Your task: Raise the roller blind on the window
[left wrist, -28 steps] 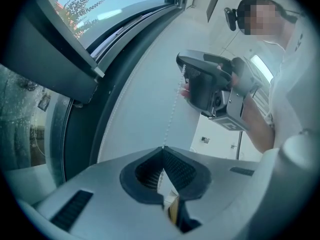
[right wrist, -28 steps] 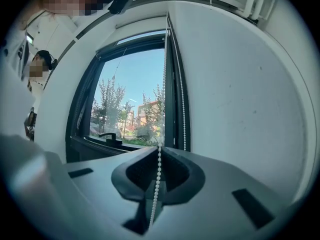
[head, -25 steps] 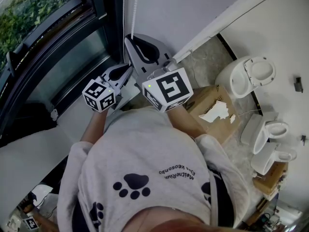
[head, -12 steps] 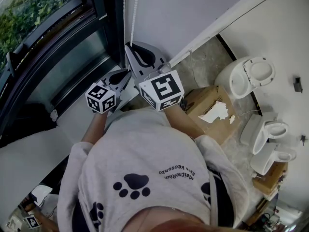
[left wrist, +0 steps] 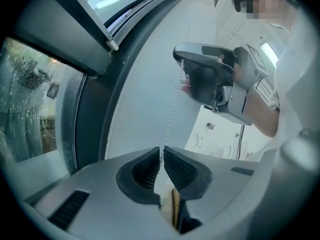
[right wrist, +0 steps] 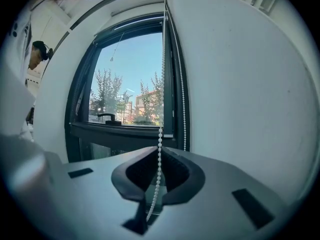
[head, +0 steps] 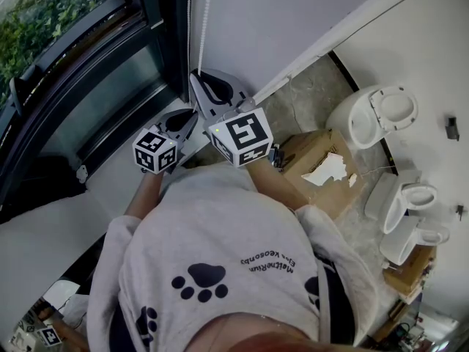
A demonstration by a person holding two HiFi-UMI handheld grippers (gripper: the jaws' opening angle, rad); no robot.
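The blind's white bead chain (head: 207, 20) hangs in two strands beside the dark window frame (head: 157, 20). My right gripper (head: 199, 78) is the higher one, shut on one strand of the bead chain (right wrist: 162, 84), which runs between its pads (right wrist: 172, 171); the other strand (right wrist: 182, 94) hangs free against the wall. My left gripper (head: 192, 114) sits just below and left of it. Its jaws are opening slightly, with the bead chain (left wrist: 172, 104) still pinched at the very tips of the left gripper (left wrist: 161, 151). The right gripper (left wrist: 210, 79) shows above it there.
The window (right wrist: 127, 89) looks out on trees and sky, with a handle on its lower frame. A white wall (head: 293, 13) is right of the chain. On the floor lie an open cardboard box (head: 322, 167) and several white toilets (head: 377, 116) along the far wall.
The right gripper has come down a little towards the person with the chain in it. The left gripper has shifted slightly to the right and down.
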